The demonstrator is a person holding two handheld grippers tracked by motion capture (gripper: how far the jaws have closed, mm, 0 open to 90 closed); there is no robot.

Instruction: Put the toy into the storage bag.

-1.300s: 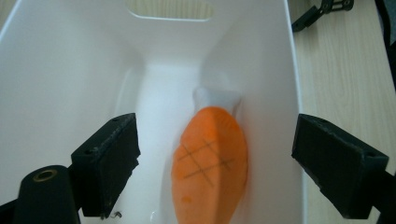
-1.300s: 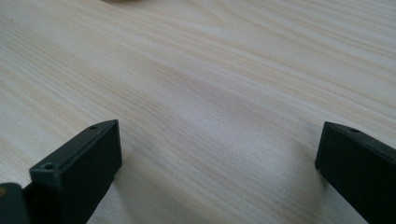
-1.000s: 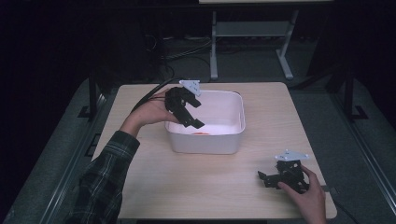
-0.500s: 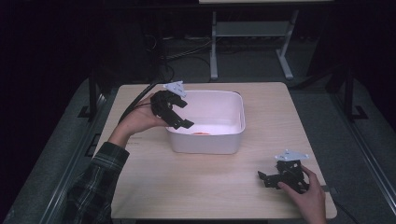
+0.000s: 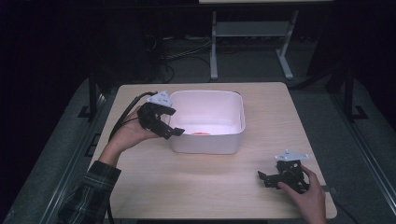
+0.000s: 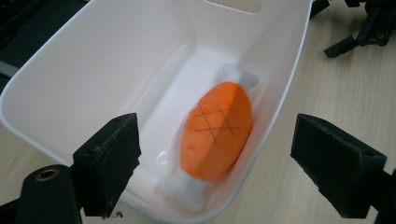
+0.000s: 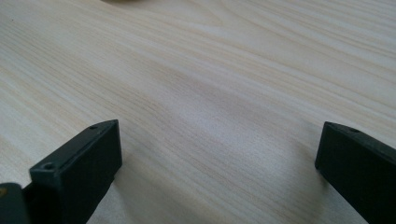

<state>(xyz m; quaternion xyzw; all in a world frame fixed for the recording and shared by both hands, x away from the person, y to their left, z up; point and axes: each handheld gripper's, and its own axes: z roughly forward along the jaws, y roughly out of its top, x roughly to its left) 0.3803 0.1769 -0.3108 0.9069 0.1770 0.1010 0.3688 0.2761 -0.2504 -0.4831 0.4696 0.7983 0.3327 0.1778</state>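
My left gripper [image 5: 164,122] has come off the bin: a second ago it hung over the tub's interior, and now it sits at the tub's left rim, left of centre in the high view, drawn back toward the hand. Its jaws stand wide apart with nothing between them. In the left gripper view they frame the white bin [image 6: 84,70], and the orange plush toy [image 6: 217,130] lies on the floor of it, along the wall at the right of that frame, white ends pointing up and down the picture. In the high view I catch just an orange sliver [image 5: 201,133] at the near wall of the bin [image 5: 233,100].

I read this as a finished drop: the toy is in the bin, released, and I am backing out.

My right gripper [image 5: 280,175] hasn't moved, resting on the table [image 5: 196,186] at the lower right of the high view, jaws spread and empty over bare wood in its own view.

Nothing is left to grasp.
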